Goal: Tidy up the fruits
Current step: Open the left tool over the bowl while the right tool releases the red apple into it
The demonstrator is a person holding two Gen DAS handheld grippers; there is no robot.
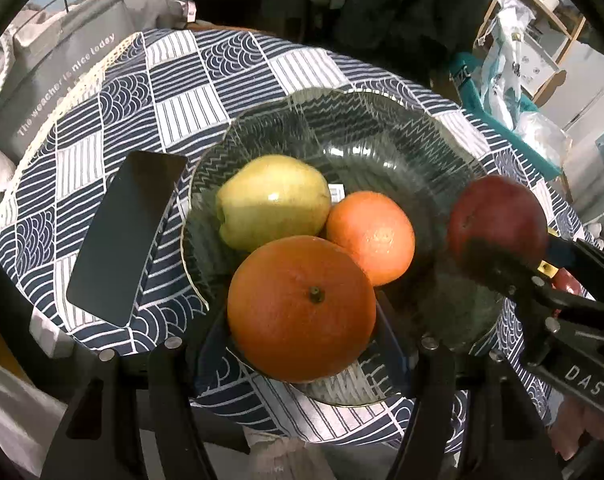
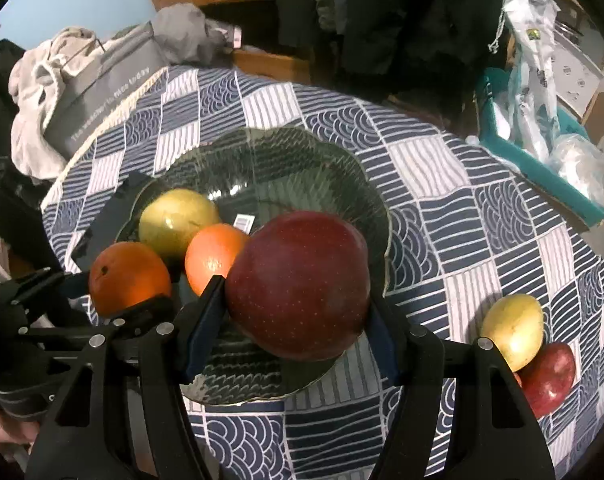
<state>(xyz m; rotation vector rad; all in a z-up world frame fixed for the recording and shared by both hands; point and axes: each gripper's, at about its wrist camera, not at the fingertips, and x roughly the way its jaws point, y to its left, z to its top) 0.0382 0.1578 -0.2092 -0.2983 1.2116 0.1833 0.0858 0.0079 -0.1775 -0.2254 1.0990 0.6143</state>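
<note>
A green glass bowl (image 1: 342,128) stands on the patterned tablecloth and holds a yellow-green apple (image 1: 272,200) and a small orange (image 1: 372,236). My left gripper (image 1: 302,340) is shut on a large orange (image 1: 302,308) over the bowl's near rim. My right gripper (image 2: 298,320) is shut on a dark red apple (image 2: 298,284) above the bowl's (image 2: 302,160) right side; this apple also shows in the left wrist view (image 1: 498,220). A yellow apple (image 2: 512,330) and a red apple (image 2: 550,376) lie on the cloth at the right.
A black phone (image 1: 126,232) lies flat left of the bowl. A grey bag (image 1: 54,80) with clothes sits beyond the table's left edge. A teal basket (image 2: 542,156) with plastic bags stands at the right. Dark clothing hangs behind.
</note>
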